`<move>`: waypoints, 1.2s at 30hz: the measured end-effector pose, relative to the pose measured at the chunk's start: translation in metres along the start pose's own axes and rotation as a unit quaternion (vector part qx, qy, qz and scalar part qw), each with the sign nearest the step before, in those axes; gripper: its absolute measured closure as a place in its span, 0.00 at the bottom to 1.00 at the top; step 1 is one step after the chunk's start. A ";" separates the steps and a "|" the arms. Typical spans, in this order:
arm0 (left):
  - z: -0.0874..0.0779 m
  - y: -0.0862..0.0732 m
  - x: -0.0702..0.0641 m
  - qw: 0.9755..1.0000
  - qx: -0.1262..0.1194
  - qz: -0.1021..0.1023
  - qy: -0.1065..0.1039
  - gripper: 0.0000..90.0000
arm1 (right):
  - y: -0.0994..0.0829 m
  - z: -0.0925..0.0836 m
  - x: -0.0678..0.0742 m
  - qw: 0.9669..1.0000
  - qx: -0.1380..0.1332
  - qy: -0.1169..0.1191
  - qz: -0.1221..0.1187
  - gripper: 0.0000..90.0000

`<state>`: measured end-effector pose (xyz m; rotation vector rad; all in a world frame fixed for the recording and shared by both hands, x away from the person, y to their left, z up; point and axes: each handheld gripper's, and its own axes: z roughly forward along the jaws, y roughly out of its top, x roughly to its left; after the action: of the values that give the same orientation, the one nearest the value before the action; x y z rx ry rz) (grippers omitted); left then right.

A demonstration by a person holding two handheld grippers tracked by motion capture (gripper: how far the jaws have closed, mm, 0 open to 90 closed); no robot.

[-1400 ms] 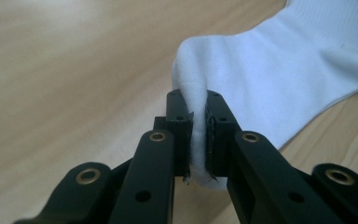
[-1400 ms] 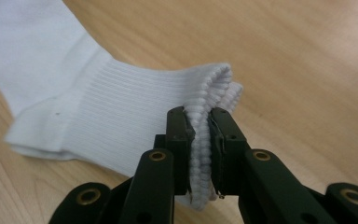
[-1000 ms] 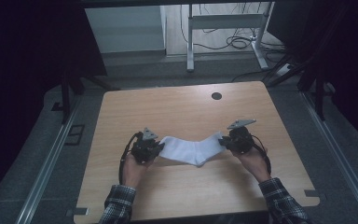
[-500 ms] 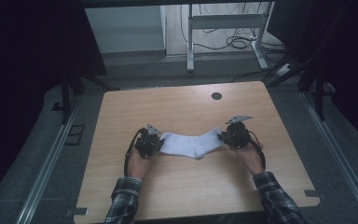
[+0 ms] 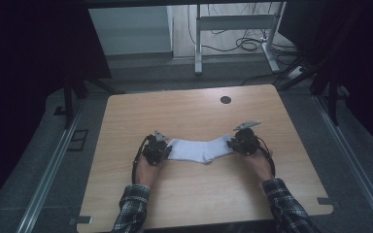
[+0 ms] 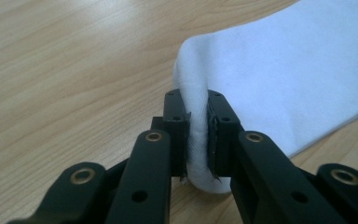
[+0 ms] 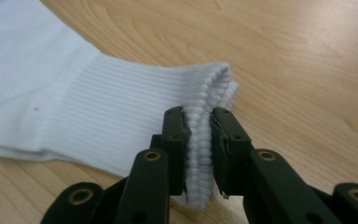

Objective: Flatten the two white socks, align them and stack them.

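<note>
Both grippers had sunk with the white sock (image 5: 199,149) to the table (image 5: 184,116), left gripper (image 6: 196,135) and right gripper (image 7: 198,149) pinching its ends, jaws just easing apart.

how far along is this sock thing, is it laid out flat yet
Done: the white sock is stretched out across the wooden table. In hand: the left gripper pinches the toe end, the right gripper the ribbed cuff; both jaws have just been easing open, fabric between them. Left: letting go fully and drawing the grippers away.
</note>
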<state>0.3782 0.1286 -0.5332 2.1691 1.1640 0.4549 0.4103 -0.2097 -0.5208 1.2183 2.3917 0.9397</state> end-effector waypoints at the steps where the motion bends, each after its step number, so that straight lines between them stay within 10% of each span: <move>1: 0.000 -0.001 0.000 1.000 -0.003 -0.005 0.000 0.87 | -0.001 0.002 0.000 1.000 0.003 -0.002 0.000 0.80; 15: -0.008 -0.003 0.009 0.999 -0.027 -0.043 0.010 0.46 | -0.001 -0.002 -0.004 1.000 -0.005 -0.016 -0.004 0.55; 36: -0.032 -0.009 0.006 0.997 -0.043 -0.046 -0.044 0.20 | 0.000 -0.019 0.010 0.999 -0.012 0.028 -0.018 0.21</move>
<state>0.3581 0.1491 -0.5157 2.0315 1.1699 0.3597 0.3943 -0.2099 -0.5069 1.1511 2.4288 1.0014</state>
